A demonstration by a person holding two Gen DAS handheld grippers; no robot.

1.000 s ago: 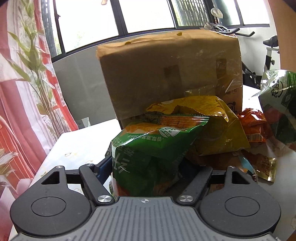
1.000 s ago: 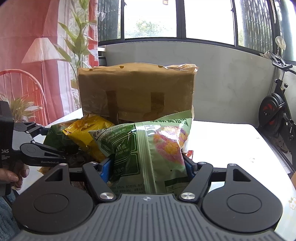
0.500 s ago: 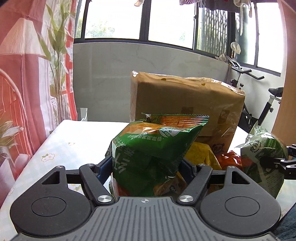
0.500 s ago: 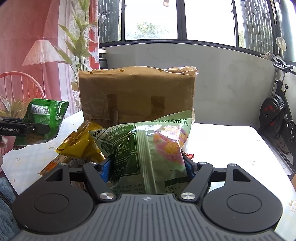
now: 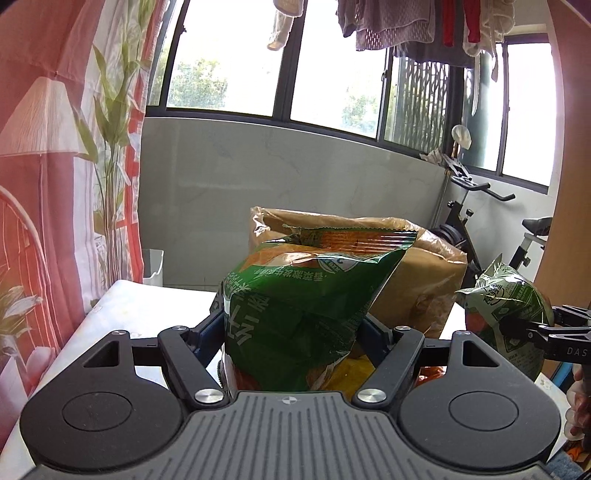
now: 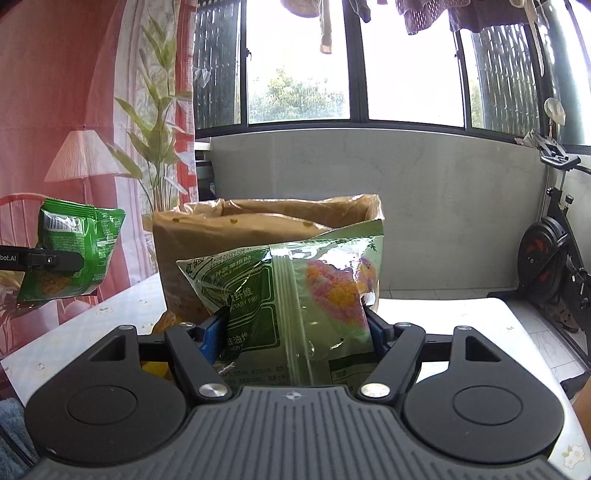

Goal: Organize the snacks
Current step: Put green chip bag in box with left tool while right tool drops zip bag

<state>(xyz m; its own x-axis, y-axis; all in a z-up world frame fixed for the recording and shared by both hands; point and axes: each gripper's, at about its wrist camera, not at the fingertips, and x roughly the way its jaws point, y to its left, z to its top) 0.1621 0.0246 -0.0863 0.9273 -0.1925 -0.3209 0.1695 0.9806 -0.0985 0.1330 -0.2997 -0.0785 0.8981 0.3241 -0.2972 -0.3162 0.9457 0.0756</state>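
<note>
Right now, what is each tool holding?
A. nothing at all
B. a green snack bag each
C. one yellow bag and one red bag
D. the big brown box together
B: the left tool pinches a dark green snack bag, and the right tool pinches a lighter green snack bag.

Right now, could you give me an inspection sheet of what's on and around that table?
Surface: white table with small flower prints, bare on the right side.
Job's things: dark green snack bag in the left gripper; pale green snack bag in the right gripper; both are off the table. Brown paper bag stands open-topped behind them.
Clutter: yellow packet and orange packet lie low on the table, mostly hidden.
Grippers: each is shut on its bag.
Cables: nothing seen.
Surroundings: red printed curtain, windows with hanging laundry, exercise bike, part of the person's hand.
</note>
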